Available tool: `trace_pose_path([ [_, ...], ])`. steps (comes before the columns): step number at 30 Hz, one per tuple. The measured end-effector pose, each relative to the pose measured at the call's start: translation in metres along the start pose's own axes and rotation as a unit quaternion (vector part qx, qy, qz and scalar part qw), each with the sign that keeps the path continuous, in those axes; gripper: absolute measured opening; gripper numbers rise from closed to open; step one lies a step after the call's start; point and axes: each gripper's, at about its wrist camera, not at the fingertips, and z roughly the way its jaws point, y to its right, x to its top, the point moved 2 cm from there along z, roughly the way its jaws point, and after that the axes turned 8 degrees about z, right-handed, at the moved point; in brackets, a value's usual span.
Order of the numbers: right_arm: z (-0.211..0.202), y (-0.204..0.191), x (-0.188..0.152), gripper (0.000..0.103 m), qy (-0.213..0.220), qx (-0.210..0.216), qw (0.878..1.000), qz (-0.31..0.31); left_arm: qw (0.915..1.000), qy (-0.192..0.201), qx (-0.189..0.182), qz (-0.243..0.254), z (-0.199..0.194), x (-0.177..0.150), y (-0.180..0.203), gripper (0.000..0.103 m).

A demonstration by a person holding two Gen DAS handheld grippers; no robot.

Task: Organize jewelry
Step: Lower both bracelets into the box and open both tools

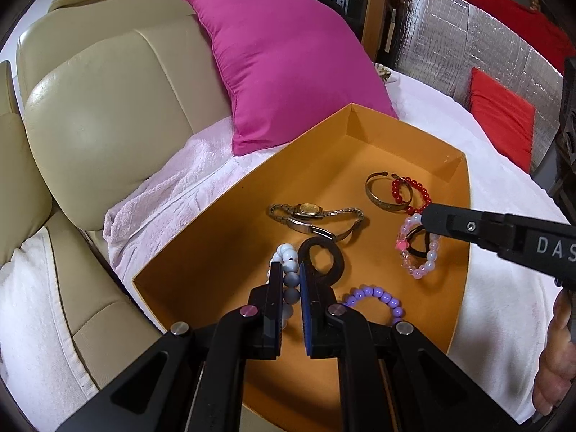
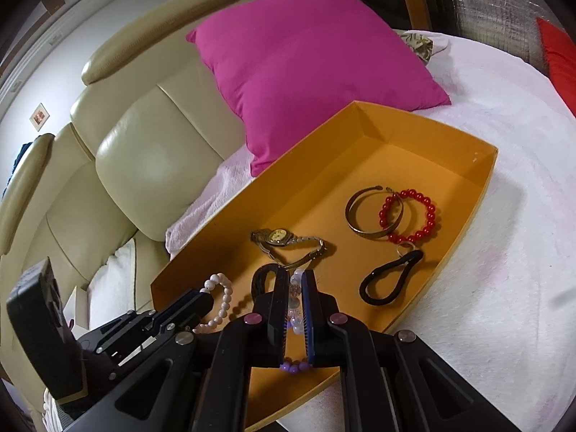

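The orange box point(image 1: 403, 136) sits on a soft white blanket point(image 1: 504, 306) on the sofa, in front of a big pink cushion point(image 1: 288, 72).

On the left, the left tool point(image 1: 289, 266) is squeezed narrow on a white bead bracelet point(image 2: 227, 293), low over the near corner of the box. I think the job right now is to put the bracelets down in the box. To do it well, the beads should touch the floor of the box first, in a bare spot, and only then should the tool let go. That way nothing bounces or gets tangled.

Next in the box come a gold watch point(image 1: 309, 209), a black hair band point(image 1: 338, 266) and a purple bead bracelet point(image 1: 381, 293). Further right lie a gold bangle point(image 1: 381, 206) and a red bead bracelet point(image 1: 419, 189), which overlap. Near them is a second black band point(image 2: 364, 293).

On the right, the right tool point(image 2: 296, 277) is pinched narrow on a pink bead bracelet point(image 1: 428, 264). It hangs over that second band, so it should go a bit to the side.
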Motion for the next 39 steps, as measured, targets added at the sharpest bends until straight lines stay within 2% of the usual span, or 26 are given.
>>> trace_pose_path([
  [21,0.022,0.010,0.004,0.009,-0.006,-0.012,1.000,0.015,0.9998,-0.020,0.004,0.005,0.019,-0.006,-0.001,0.009],
  [39,0.033,0.024,0.020,0.009,0.001,-0.022,0.999,0.037,0.9987,-0.050,0.010,0.008,0.036,-0.009,-0.001,0.009],
])
